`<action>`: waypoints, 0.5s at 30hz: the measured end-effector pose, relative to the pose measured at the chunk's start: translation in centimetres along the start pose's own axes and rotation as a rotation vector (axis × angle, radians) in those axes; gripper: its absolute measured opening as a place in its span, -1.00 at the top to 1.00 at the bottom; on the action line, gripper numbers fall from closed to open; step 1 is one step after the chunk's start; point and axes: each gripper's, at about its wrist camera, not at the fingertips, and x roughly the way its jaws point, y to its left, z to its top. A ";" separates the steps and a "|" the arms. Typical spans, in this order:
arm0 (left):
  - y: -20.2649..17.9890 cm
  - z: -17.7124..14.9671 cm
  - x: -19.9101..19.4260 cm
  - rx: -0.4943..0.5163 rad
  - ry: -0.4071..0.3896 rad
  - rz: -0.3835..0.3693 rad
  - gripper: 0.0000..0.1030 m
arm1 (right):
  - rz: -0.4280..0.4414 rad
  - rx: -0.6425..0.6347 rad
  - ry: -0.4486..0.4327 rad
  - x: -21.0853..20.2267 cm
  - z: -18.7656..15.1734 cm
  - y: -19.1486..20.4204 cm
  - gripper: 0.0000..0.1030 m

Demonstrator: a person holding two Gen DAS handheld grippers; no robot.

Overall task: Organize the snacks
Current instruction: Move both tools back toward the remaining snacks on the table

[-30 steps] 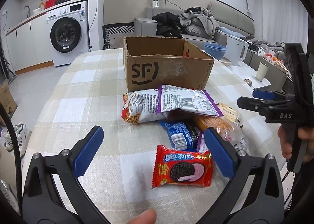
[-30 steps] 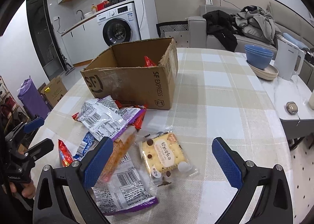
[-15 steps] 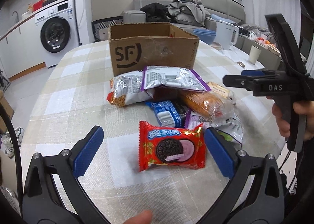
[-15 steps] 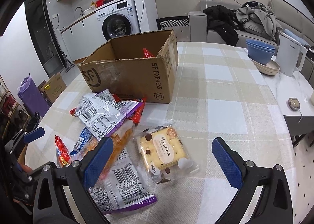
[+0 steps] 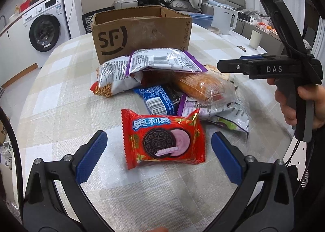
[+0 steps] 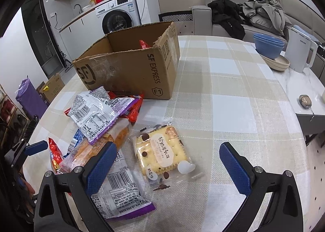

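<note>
Our left gripper (image 5: 157, 157) is wide open around the red Oreo pack (image 5: 163, 139). We should pinch its middle softly. Our right gripper (image 6: 166, 164) is open too.

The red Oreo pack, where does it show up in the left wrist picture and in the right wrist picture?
Left wrist: the red Oreo pack lies low centre, flat on the tablecloth between the open left gripper fingers.
Right wrist: only a red sliver shows at the lower left, behind the snack pile.
Shared landmark: the cardboard box behind the pile.
</note>
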 end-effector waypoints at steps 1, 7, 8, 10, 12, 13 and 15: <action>0.0 -0.1 0.2 0.000 0.003 -0.002 -0.98 | -0.001 0.001 0.006 0.2 0.0 -0.1 -0.99; 0.0 -0.1 1.3 0.012 0.027 0.006 -0.98 | -0.027 -0.014 0.060 2.0 -0.6 0.0 -0.99; 0.0 -0.1 1.5 0.011 0.030 0.004 -0.98 | -0.033 -0.021 0.071 2.3 -0.7 0.1 -0.99; 0.0 -0.1 1.8 0.010 0.033 0.000 -0.97 | -0.044 -0.036 0.089 2.9 -1.0 0.2 -0.99; 0.1 -0.1 2.1 0.012 0.035 -0.003 -0.93 | -0.039 -0.042 0.099 3.3 -1.1 0.2 -0.99; 0.1 -0.1 2.2 0.012 0.038 -0.003 -0.92 | -0.041 -0.043 0.101 3.4 -1.2 0.1 -0.99; 0.2 -0.1 2.5 0.010 0.042 -0.003 -0.91 | -0.042 -0.046 0.099 3.4 -1.2 0.1 -0.99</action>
